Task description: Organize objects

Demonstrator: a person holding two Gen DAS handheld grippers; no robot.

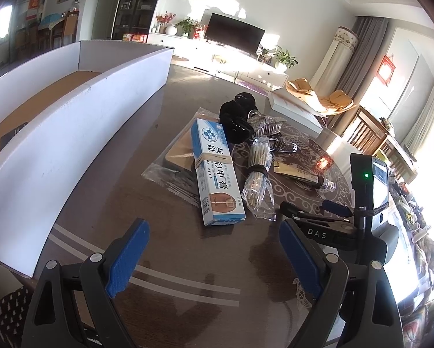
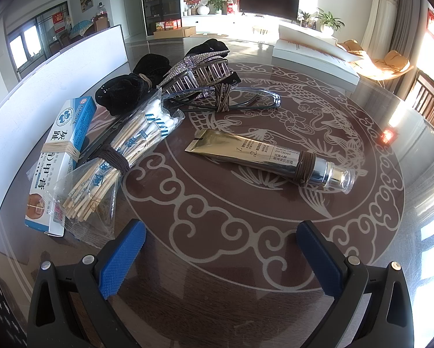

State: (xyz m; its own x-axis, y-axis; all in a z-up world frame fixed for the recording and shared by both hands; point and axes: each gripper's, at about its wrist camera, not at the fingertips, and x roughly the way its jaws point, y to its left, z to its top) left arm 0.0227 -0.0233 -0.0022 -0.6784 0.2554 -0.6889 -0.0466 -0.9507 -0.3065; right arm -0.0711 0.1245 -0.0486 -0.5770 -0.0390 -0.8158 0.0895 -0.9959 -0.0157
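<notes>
Left tongs (image 1: 211,255) had black frames, blue ridged pads and silver screws. Right tongs (image 2: 221,253) matched. White "DAS" lettering marked one body.

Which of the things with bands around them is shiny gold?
The gold eye cream tube, lying alone on the table's pattern; the blue-and-white box and cotton swab bundle aren't gold.

Home living room — television (image 2: 268,1), houseplants (image 2: 328,20)

Blue-white ointment box (image 2: 61,156), rubber-banded, lies flat beside bagged cotton swabs (image 2: 121,156) tied with brown cord. Behind them: black velvet scrunchies (image 2: 130,87), rhinestone hair clip (image 2: 196,69), glasses (image 2: 231,98). Gold eye-cream tube (image 2: 263,156) lies apart on the table (image 2: 246,232). White box (image 1: 72,110) on the left, open.
</notes>
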